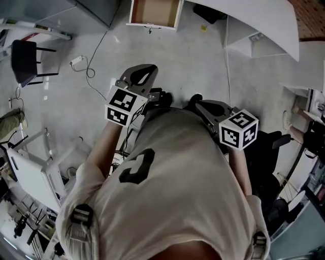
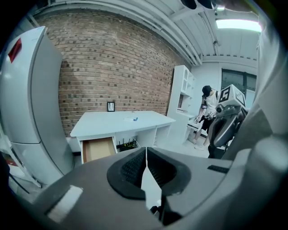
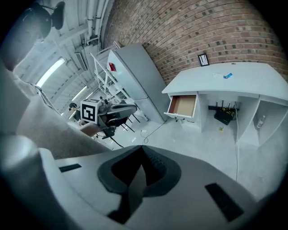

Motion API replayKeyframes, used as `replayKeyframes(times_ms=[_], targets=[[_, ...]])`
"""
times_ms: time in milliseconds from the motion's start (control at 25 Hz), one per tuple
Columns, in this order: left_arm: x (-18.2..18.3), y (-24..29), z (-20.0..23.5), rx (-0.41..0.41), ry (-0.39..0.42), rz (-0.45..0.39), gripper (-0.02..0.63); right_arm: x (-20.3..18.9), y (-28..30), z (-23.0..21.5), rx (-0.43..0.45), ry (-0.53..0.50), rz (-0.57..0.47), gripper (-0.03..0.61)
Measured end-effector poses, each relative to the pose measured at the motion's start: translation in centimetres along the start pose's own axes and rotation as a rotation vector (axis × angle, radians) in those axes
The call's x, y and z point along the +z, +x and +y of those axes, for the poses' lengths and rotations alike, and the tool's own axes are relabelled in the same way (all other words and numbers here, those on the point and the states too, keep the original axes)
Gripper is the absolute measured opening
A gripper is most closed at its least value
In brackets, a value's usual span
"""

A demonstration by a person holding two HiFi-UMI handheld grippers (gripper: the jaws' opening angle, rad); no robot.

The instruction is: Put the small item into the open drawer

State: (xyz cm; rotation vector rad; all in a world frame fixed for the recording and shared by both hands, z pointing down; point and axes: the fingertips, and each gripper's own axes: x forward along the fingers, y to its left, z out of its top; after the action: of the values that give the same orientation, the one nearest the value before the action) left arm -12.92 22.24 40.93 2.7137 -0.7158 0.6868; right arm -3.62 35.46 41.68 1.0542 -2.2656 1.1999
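Note:
A small blue item (image 2: 135,119) lies on top of the white desk (image 2: 118,124), far ahead of both grippers; the right gripper view shows the same item (image 3: 228,75) on the desk (image 3: 234,85). The open drawer (image 2: 98,149) (image 3: 183,105) (image 1: 154,12) juts from the desk's left end, its wooden bottom bare. My left gripper (image 2: 146,158) (image 1: 146,69) is shut with nothing between its pads. My right gripper (image 3: 141,155) (image 1: 197,101) is likewise shut and empty. Both are held in front of my chest, well short of the desk.
A tall grey fridge (image 2: 27,108) (image 3: 135,76) stands left of the desk against the brick wall. A cable and a small white device (image 1: 77,62) lie on the floor. A dark chair (image 1: 25,61) is at the left. Another person (image 2: 207,108) stands by white shelves.

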Motion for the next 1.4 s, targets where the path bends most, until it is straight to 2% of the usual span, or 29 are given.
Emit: replayKeyframes(times_ms=[160,320,560,800,1040,1400], targets=[[0.6,0.9,-1.3,-0.026,0.029,-0.001,0.011,0.1,-0.3,-0.8,-0.016,0.004,-0.009,0.005],[1.8,2.2,-4.4,-0.073,0.069,0.005,0.011,0.1,-1.5,-1.9,-0.015,-0.002,-0.017,0.005],[4.2,5.3,-8.6,-0.093,0.103,0.004,0.011,0.2,-4.7,-4.8,-0.008,0.008,-0.05,0.005],[6.3,8.2,-12.4,-0.103,0.19,0.009,0.011,0.4,-7.3,-7.5,0.006,0.004,-0.087,0.005],[7.2,10.7,-16.1,-0.114,0.237,0.023,0.011,0.3,-9.4,-9.8,0.031,-0.001,-0.098,0.005],[8.0,13.9,-20.5,-0.088,0.245,0.038,0.011,-1.2,-13.4,-13.1,0.05,-0.012,-0.103,0.005]])
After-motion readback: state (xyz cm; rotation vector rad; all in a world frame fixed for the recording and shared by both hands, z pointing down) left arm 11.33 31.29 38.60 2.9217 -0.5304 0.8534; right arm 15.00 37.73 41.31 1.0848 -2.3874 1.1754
